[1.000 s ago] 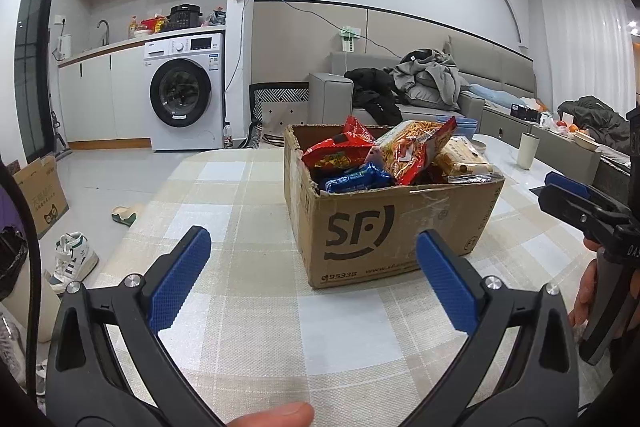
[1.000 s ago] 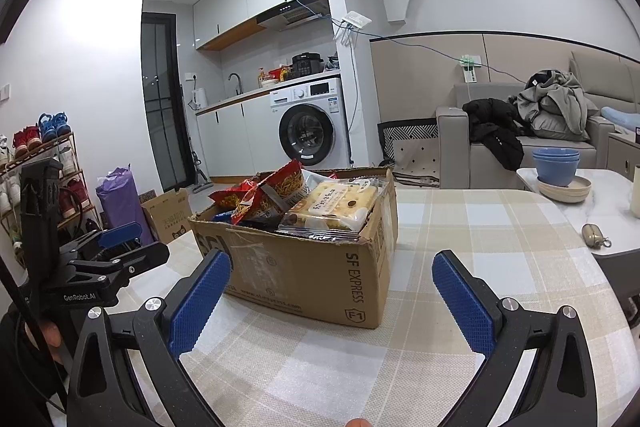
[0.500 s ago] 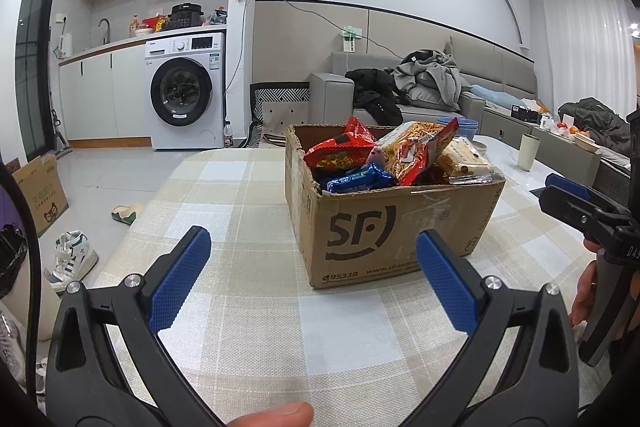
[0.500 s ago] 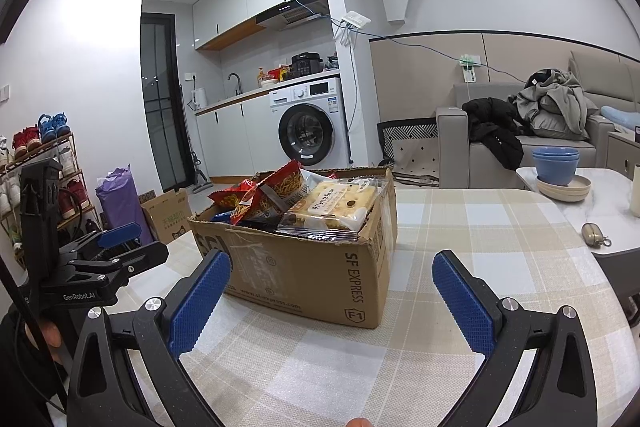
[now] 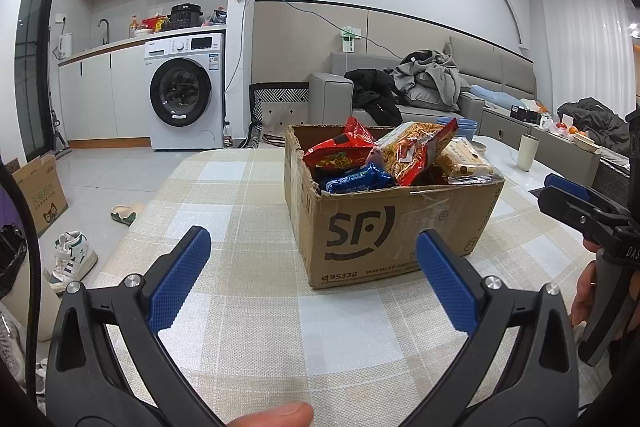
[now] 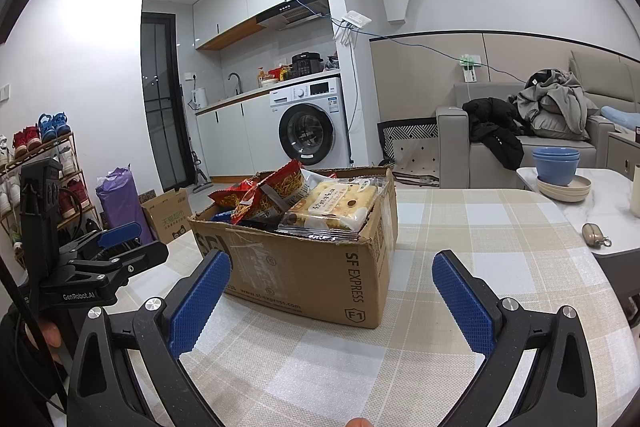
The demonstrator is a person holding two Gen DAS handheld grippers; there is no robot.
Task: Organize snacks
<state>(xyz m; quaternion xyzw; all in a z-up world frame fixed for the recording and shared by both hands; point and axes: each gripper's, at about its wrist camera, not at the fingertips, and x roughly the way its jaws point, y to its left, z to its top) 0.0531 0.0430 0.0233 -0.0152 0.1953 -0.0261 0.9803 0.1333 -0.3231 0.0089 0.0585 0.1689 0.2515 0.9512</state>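
Observation:
An open cardboard box (image 5: 384,231) (image 6: 312,267) stands on the checked tablecloth, piled with snacks. In it lie a red chip bag (image 5: 340,149), a bag of orange sticks (image 5: 416,151) (image 6: 276,195), a blue packet (image 5: 356,181) and a clear pack of biscuits (image 6: 336,205) (image 5: 460,159). My left gripper (image 5: 312,263) is open just short of the box's near left corner, nothing between its blue pads. My right gripper (image 6: 330,287) is open before the box's other side, also empty. Each gripper shows at the edge of the other's view.
The table (image 5: 248,195) reaches left of the box and the cloth (image 6: 480,227) right of it. On a white side table stand blue bowls (image 6: 556,167), a small pouch (image 6: 594,233) and a cup (image 5: 526,151). Shoes and a carton lie on the floor.

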